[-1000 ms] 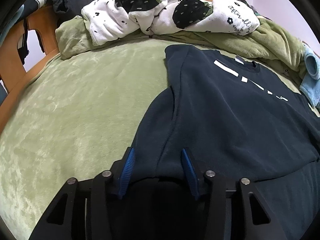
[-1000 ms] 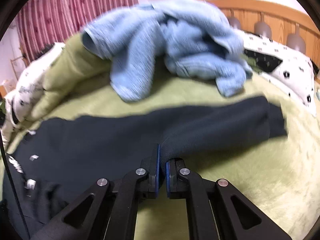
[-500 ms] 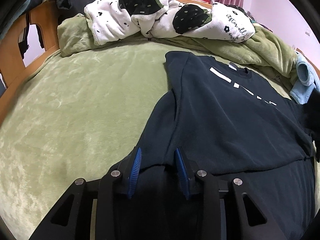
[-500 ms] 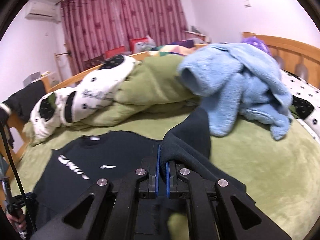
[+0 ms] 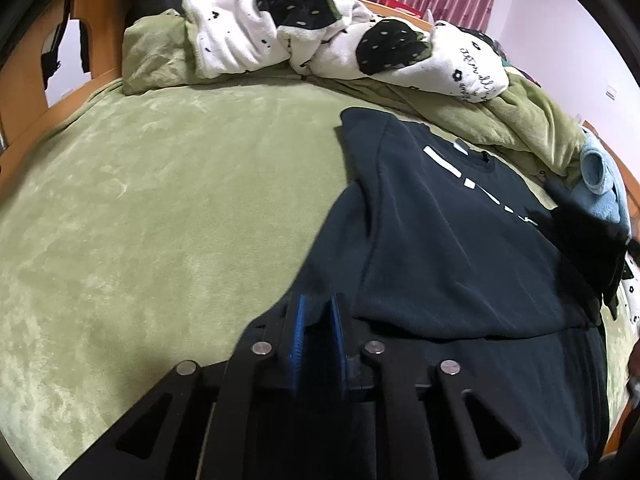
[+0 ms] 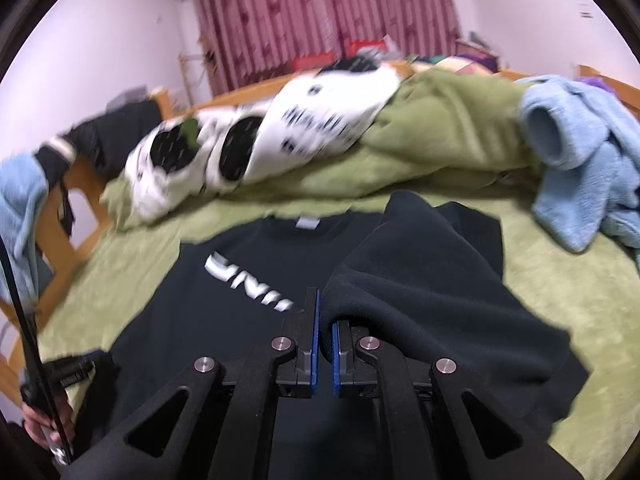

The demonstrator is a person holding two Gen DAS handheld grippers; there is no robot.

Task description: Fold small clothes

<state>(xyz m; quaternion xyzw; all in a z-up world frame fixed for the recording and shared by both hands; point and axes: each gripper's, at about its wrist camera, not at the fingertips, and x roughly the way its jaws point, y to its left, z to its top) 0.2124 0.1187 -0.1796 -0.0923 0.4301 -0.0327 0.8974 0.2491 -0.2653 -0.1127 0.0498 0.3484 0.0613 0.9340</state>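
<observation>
A dark navy sweatshirt (image 5: 460,248) with white chest lettering lies flat on the green bed cover (image 5: 160,220). My left gripper (image 5: 318,308) sits at its left sleeve. The jaws are closing, and the blue pads pinch a fold of that sleeve. In the right wrist view my right gripper (image 6: 325,308) is shut on the right sleeve (image 6: 420,280). It holds the sleeve lifted and draped over the sweatshirt's body (image 6: 224,320), beside the lettering. The left gripper's handle and a hand (image 6: 40,424) show at the lower left of that view.
A white blanket with black dotted patches (image 5: 320,40) and a bunched green blanket (image 5: 520,120) lie along the far side. A light blue fleece garment (image 6: 580,160) rests at the right. The wooden bed frame (image 5: 24,92) borders the left; red curtains hang behind.
My right gripper swung the right sleeve from the bed's right side across onto the sweatshirt's chest. My left jaws narrowed from wide apart to pinching the left sleeve.
</observation>
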